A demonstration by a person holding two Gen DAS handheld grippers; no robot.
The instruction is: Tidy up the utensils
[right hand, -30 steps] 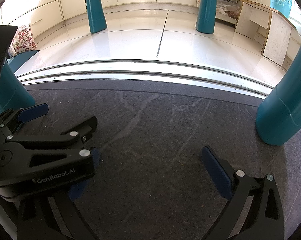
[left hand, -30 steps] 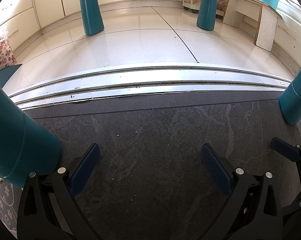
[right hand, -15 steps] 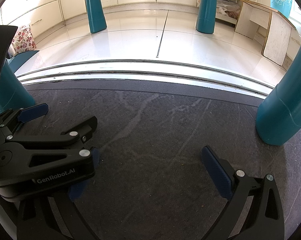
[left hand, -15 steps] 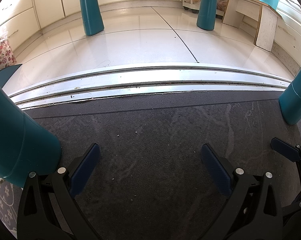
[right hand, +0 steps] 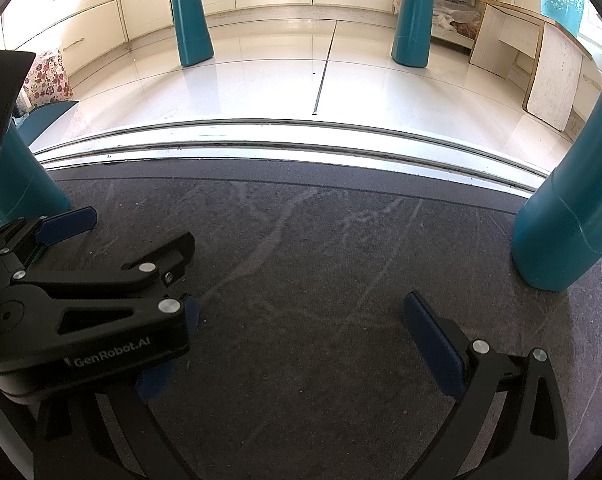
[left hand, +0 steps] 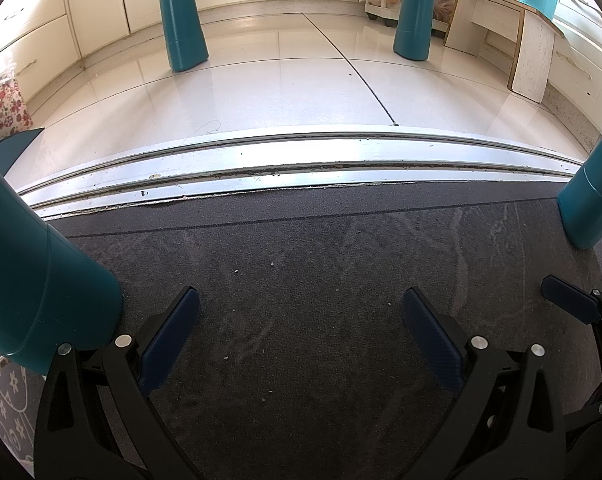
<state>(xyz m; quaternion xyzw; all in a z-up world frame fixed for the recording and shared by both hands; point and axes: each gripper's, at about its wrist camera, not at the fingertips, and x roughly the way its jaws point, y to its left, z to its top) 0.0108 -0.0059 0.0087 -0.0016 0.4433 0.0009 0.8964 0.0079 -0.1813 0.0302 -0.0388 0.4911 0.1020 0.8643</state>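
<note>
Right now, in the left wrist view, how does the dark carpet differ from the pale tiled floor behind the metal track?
The carpet is dark grey and matt, with pale streaks and small crumbs; the tiled floor is cream, glossy and reflects light. The carpet lies nearer the camera, while the tiled floor lies beyond the metal track. Both bear teal legs.

Bright daylight from the far right, glaring off the glossy white floor tiles [left hand: 261,92] and the metal door track [left hand: 301,160]. Sharp focus throughout, no motion blur; dark carpet [right hand: 321,280] evenly lit, shadows soft. Strong fisheye bending at the edges, black vignette in the corners.
</note>
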